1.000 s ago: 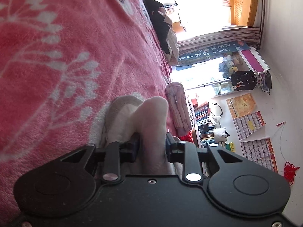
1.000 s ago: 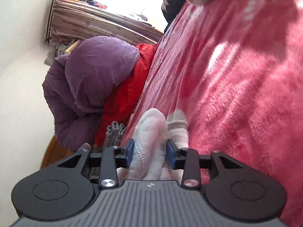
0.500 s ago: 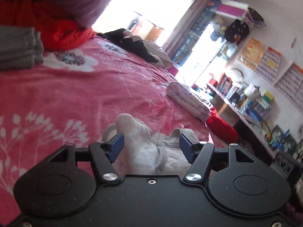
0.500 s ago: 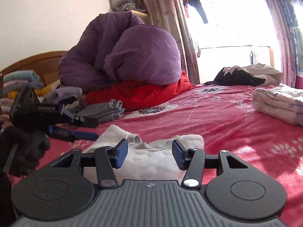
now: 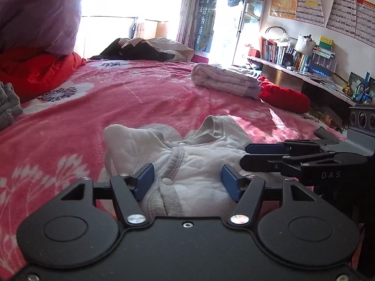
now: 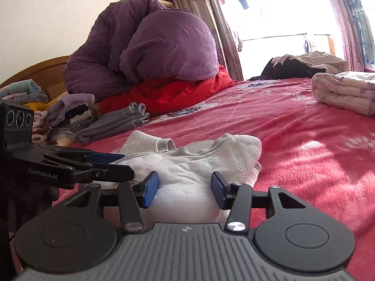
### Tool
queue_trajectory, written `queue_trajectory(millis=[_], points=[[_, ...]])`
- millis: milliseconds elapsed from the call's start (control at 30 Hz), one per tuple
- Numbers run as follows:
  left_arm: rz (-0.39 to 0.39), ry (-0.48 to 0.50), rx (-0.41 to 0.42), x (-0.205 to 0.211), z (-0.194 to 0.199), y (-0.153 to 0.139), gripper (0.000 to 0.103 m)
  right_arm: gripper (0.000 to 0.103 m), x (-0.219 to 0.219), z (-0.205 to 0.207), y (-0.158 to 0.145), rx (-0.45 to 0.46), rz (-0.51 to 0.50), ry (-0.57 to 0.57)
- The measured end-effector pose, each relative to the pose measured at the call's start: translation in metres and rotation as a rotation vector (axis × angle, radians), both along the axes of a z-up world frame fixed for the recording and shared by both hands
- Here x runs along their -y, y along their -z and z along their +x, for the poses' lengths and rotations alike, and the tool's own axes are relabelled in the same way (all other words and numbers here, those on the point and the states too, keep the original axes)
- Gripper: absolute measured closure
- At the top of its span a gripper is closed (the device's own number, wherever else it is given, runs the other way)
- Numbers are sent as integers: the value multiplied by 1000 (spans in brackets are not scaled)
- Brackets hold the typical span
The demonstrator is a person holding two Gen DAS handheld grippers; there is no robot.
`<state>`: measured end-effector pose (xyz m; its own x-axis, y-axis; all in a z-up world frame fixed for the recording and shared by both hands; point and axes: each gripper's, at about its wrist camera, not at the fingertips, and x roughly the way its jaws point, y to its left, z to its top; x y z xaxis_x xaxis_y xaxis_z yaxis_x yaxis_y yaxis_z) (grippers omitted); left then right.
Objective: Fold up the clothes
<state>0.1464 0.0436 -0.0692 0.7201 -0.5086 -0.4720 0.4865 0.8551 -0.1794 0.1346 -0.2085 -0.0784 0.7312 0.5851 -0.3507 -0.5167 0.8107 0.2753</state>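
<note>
A small white quilted baby top (image 5: 194,154) with snap buttons lies crumpled on the pink flowered bed blanket (image 5: 117,107), collar towards the far side. My left gripper (image 5: 187,175) hovers at its near edge. Its blue pads stand apart on either side of the cloth without pressing it, so it is open. In the right wrist view the same top (image 6: 187,161) lies between the spread pads of my right gripper (image 6: 184,185), also open and not gripping. Each gripper shows from the side in the other's view: the right gripper (image 5: 246,155) and the left gripper (image 6: 124,165).
A rolled pale quilt (image 5: 225,79) and a red cushion (image 5: 283,96) lie on the bed's right side. A purple duvet (image 6: 164,44) on a red one, folded grey clothes (image 6: 112,124) and a clothes stack (image 6: 65,112) sit left. Dark clothes (image 5: 145,49) lie far off.
Both grippers rolled from sideways to level and let go of the white top they pinched. Their jaws spread, and the top now lies on the blanket.
</note>
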Motion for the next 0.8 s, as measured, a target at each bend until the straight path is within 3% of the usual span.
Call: queue_trajectory(millis=[333,500,667,733,800], points=[[39,6,17,4,8,23,37,53,-8,18,22,-35,-44,-4],[13,-16,56,1,-9,1,37,52,-9,7,12,-18,-50,4],[21,1,144,-5,-42,-39,37,49,-6,-22,-20,95,-55,17],[37,5,123,-5,-45,-39,37,51,-7,-30,-30,122,-76,18],[37,-4,79,-4,-42,-34,45,59,-4,-36,-31,111,-62,33]])
